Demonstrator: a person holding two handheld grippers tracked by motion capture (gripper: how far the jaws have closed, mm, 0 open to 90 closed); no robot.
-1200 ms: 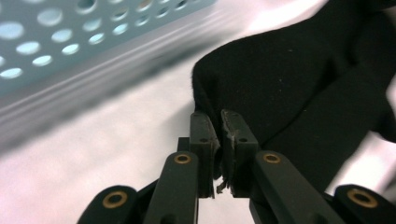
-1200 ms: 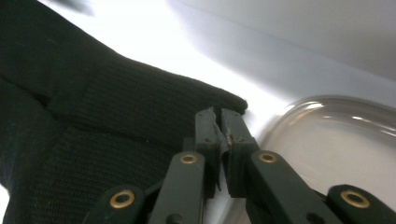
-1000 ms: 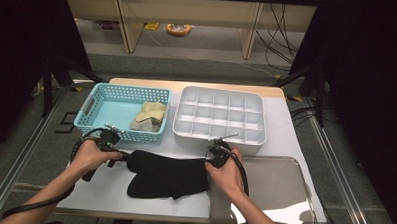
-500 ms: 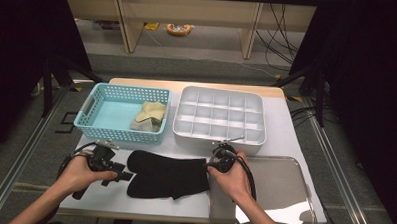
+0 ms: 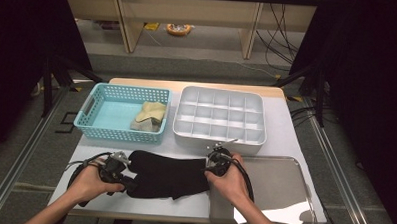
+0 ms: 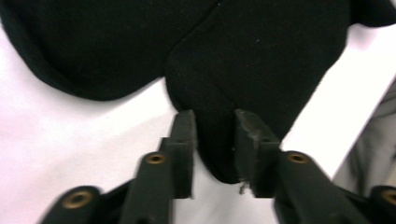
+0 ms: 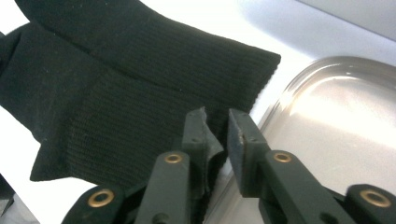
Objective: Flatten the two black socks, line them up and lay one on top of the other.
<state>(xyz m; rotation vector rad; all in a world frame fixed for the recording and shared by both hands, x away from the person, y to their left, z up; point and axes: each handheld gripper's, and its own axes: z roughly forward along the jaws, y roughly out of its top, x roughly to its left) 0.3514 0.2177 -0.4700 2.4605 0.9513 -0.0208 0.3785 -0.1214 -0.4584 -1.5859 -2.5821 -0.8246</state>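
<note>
Between the left gripper (image 6: pixel 213 140) fingers, black sock (image 6: pixel 261 60) toe, unpinched, right gripper (image 7: pixel 217 135) fingers parted at cuff.

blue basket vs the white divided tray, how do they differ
The blue basket has perforated walls and one open space; the white divided tray has solid walls and a grid of compartments. The blue basket holds a beige cloth; the white divided tray's compartments look bare. Both are rectangular and stand side by side on the table behind the black socks.
</note>
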